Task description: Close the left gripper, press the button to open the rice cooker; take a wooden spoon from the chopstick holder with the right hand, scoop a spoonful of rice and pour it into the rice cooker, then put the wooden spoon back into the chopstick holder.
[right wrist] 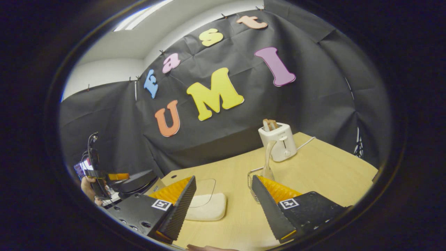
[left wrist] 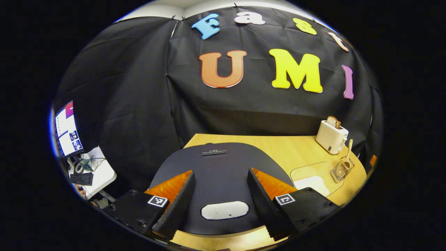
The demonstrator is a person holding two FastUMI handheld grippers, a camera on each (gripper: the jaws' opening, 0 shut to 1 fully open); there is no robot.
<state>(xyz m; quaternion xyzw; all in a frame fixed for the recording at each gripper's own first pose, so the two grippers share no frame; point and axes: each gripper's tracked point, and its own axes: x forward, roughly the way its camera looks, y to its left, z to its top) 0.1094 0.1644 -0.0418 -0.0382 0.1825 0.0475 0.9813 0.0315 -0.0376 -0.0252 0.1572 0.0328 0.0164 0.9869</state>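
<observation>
Cooker shut, both tongs open

Left tongs (left wrist: 221,195) gape wide over the closed cooker (left wrist: 219,167), its button (left wrist: 224,210) between the fingers, gripping nothing. Right tongs (right wrist: 223,205) gape empty above the bench (right wrist: 320,170); spoon (right wrist: 268,157) stands in the holder (right wrist: 253,179) beside the rice (right wrist: 207,206).

We hold two alike tools. The left gripper (left wrist: 220,204) has black blocky carriers with round screws, and each carries a small square black-and-white marker. Its fingers (left wrist: 177,205) are wedge-shaped with fine ribbed inner faces. The right gripper (right wrist: 224,209) has the same black carriers, screws, square markers and ribbed wedge fingers (right wrist: 270,209).
</observation>
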